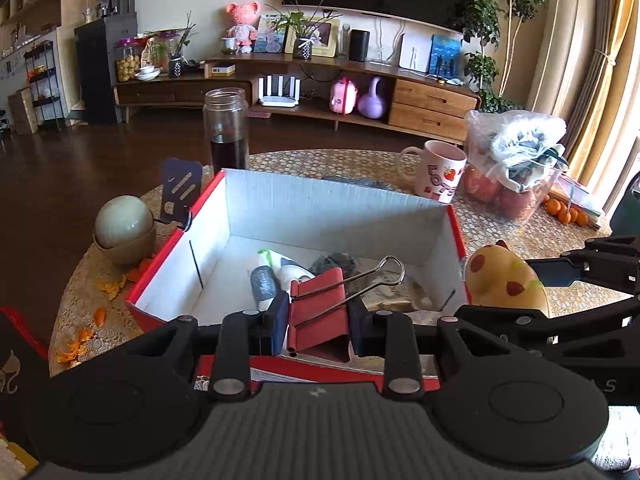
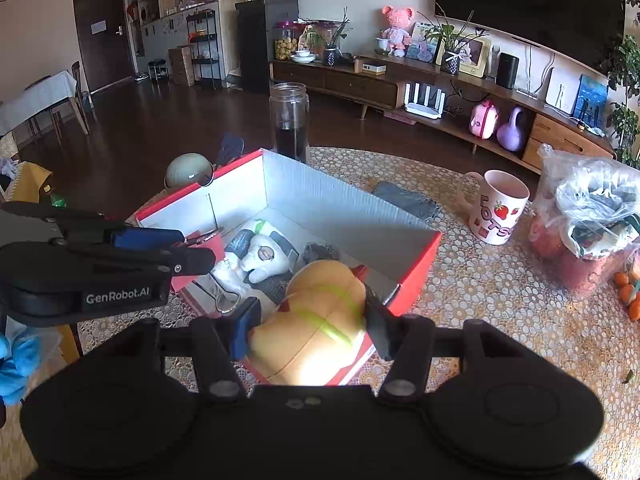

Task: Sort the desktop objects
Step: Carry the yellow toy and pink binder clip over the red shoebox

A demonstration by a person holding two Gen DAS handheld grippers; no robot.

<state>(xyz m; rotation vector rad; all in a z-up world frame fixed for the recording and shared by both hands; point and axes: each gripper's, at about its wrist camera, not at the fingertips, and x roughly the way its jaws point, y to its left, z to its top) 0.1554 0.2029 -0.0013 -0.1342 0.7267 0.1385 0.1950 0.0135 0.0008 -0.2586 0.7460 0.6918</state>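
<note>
**Inspector:** Left wrist view showed your left gripper (image 1: 318, 316) clenched on a red binder clip (image 1: 316, 312), its pads pressing the clip's two sides. The clip hung over the near edge of the red-and-white box (image 1: 340, 208), with its wire handle (image 1: 376, 276) pointing away from you and to the right, over the box floor.

**Operator:** And the right side?

**Inspector:** Your right gripper (image 2: 310, 326) was grasping a yellow soft toy (image 2: 316, 320) across its width. That toy sat over the near right corner of the box, its long axis running from you toward the far wall of the box.

**Operator:** Which hand was better placed?

**Inspector:** In my judgement, neither led by much. Both loads already stood above the open box, which held a white plush figure (image 2: 264, 258) and other small items. The clip lay left of the toy, the two apart, so you could have lowered either load straight down without crossing hands.
</note>
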